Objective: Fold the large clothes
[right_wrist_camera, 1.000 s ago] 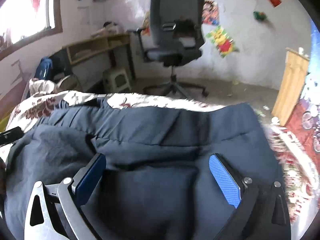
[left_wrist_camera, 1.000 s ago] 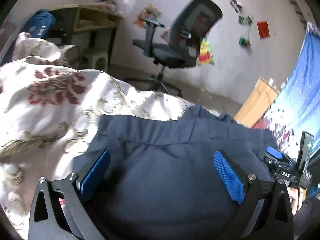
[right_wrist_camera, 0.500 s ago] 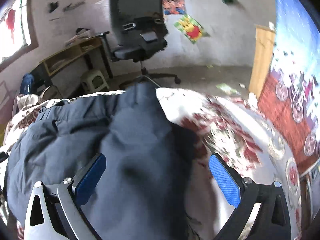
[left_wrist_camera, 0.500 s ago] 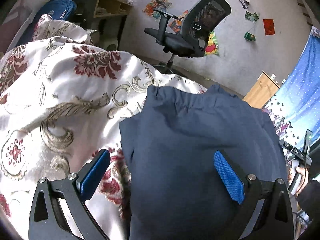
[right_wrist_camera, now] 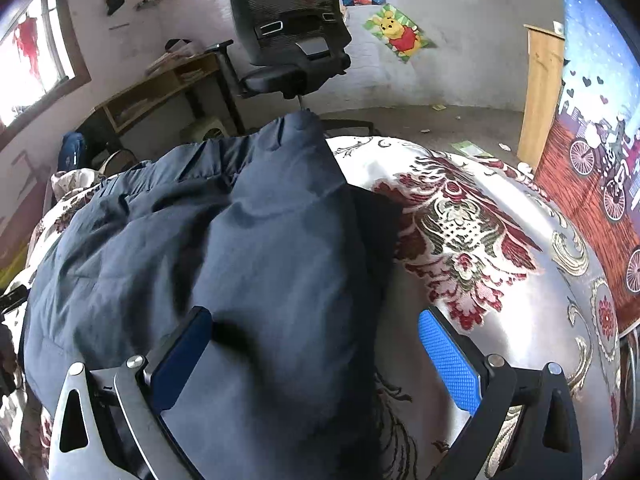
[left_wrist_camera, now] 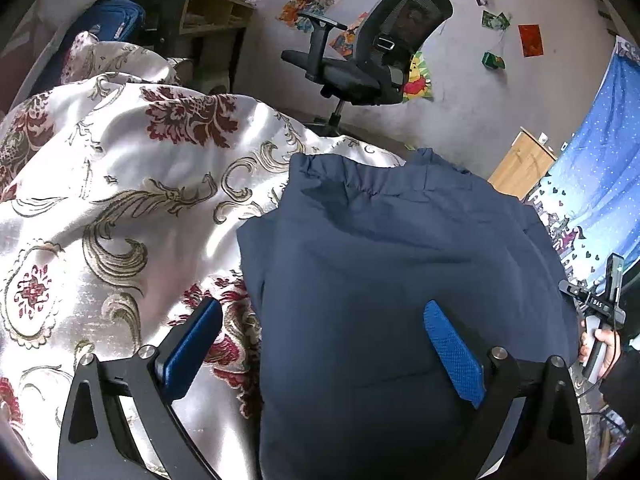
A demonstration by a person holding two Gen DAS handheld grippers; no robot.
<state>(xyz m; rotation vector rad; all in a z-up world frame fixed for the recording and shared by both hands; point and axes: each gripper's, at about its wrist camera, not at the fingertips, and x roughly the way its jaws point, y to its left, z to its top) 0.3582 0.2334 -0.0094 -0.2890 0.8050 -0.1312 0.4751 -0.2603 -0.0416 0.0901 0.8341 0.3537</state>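
A large navy garment (left_wrist_camera: 400, 280) with a gathered waistband at its far end lies on a white bedspread (left_wrist_camera: 120, 200) patterned in red and gold. My left gripper (left_wrist_camera: 320, 312) hovers low over the garment's left edge. Its jaws are closing, with the edge between them, and the blue pads (left_wrist_camera: 452, 344) do not press on the cloth. In the right wrist view the same garment (right_wrist_camera: 240, 260) fills the left half. My right gripper (right_wrist_camera: 314, 320) stands open over its right edge, one finger above cloth and one above the bedspread (right_wrist_camera: 500, 280).
A black office chair (left_wrist_camera: 372, 60) stands beyond the bed's far end, with a wooden desk (left_wrist_camera: 208, 8) to its left. A wooden cabinet (right_wrist_camera: 540, 92) and a blue curtain (left_wrist_camera: 600, 160) are on the right. A hand (left_wrist_camera: 604, 344) holding the other gripper shows at the left view's right edge.
The left gripper moved left, from over the garment's middle to its left edge. The right gripper moved right to the garment's right edge. Little has shifted in the last half second.
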